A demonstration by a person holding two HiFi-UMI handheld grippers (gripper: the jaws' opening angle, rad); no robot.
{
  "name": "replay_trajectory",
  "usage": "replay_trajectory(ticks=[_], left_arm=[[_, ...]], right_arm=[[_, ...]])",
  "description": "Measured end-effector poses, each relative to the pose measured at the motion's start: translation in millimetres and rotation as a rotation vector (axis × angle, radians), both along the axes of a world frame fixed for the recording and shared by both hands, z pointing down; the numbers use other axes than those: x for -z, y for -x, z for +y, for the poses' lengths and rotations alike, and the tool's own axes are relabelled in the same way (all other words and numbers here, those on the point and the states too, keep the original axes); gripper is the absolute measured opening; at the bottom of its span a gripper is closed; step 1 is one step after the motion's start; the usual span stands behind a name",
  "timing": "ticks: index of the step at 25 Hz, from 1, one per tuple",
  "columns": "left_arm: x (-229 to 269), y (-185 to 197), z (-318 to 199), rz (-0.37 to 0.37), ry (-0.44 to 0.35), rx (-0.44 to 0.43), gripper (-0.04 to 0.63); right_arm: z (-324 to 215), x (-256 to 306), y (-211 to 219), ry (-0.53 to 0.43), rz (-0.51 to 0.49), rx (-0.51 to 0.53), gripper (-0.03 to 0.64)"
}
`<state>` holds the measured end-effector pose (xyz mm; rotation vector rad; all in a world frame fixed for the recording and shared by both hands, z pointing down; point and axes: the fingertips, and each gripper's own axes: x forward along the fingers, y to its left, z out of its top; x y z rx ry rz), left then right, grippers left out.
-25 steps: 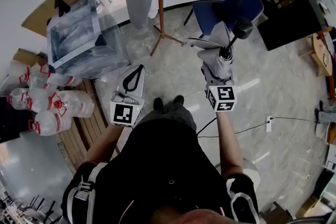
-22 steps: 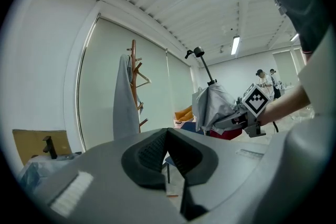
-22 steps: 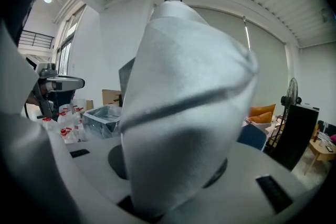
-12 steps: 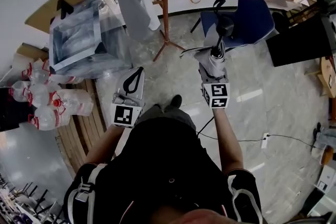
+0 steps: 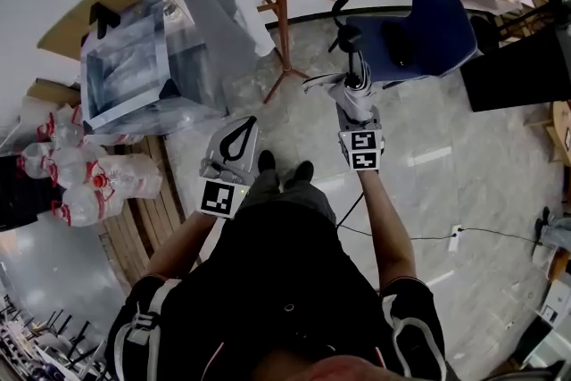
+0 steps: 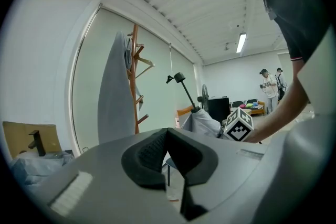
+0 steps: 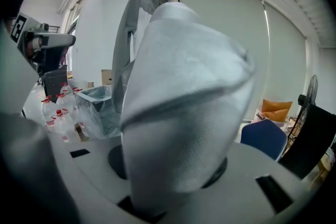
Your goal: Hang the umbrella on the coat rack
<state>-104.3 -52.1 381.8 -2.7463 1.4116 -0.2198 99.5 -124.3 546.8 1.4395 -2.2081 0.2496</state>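
You pinch the folded grey umbrella (image 5: 350,89) in your right gripper (image 5: 358,113), its black handle (image 5: 344,33) tipped toward the wooden coat rack (image 5: 280,13), near but not touching. Your left gripper (image 5: 237,135) sits alongside, jaws pressed together with nothing between them.

No words, numbers or brand names can be read anywhere. The white cube (image 5: 220,197) on the left hand-held gripper (image 5: 237,133) and its twin cube (image 5: 362,149) on the right hand-held gripper (image 5: 356,113) bear only black-and-white square patterns. The clear plastic water bottles (image 5: 85,183) left of the wooden coat rack (image 5: 279,4) carry labels too small to read.
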Motion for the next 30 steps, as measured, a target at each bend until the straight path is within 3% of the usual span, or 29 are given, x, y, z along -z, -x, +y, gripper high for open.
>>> replay_trajectory(ticks=[11, 30], left_arm=[[-22.3, -32.4, -19.0, -0.077, -0.022, -0.183, 0.000], [-46.7, -37.6, -37.0, -0.132, 0.007, -0.221, 0.000]], right_arm=[[-38.2, -69.4, 12.9, 0.083, 0.007, -0.029, 0.146], [-87.5, -127.7, 28.9, 0.160, 0.069, -0.015, 0.146]])
